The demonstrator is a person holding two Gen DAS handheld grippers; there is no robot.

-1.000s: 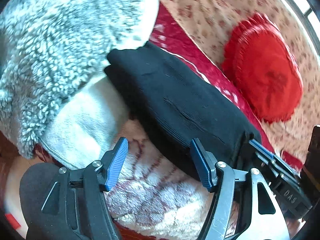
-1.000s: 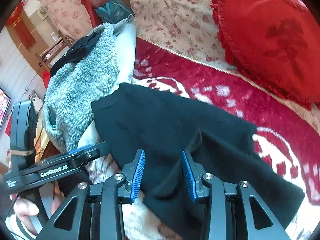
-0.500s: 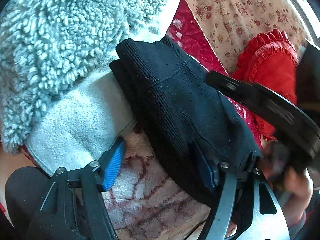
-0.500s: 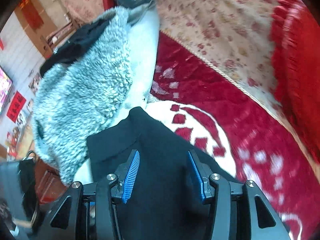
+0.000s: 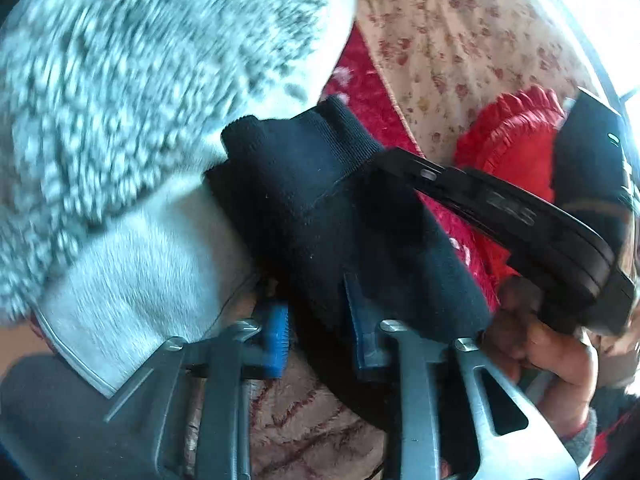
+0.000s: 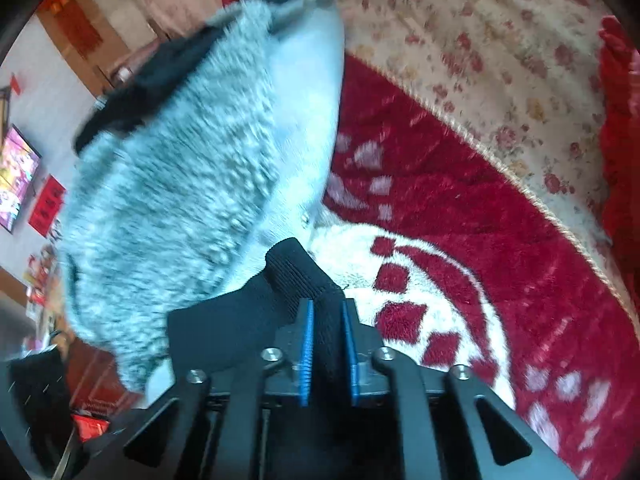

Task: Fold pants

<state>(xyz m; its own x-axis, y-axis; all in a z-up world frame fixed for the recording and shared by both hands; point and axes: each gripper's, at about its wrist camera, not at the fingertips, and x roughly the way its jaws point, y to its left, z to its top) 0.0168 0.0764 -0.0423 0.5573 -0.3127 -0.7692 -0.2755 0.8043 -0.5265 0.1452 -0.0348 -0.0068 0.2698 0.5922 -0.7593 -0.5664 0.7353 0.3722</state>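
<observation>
The black pants (image 5: 320, 216) lie folded on a red and white plush blanket (image 6: 460, 240), with the ribbed waistband toward the fluffy grey coat. My left gripper (image 5: 318, 334) has closed on the near edge of the pants, with dark cloth between its blue pads. My right gripper (image 6: 326, 352) is shut on the ribbed waistband of the pants (image 6: 296, 276), a fold of cloth standing up between its pads. The right gripper's body (image 5: 520, 216) crosses over the pants in the left wrist view.
A fluffy grey coat (image 5: 132, 80) with a pale lining lies right beside the pants, also in the right wrist view (image 6: 180, 208). A red frilled cushion (image 5: 516, 140) rests against the floral sofa back (image 6: 500, 48). A dark garment (image 6: 148, 92) lies on the coat.
Both grippers have closed on the pants: the left narrowed from wide open onto the near edge, the right moved forward to the waistband and pinched it.
</observation>
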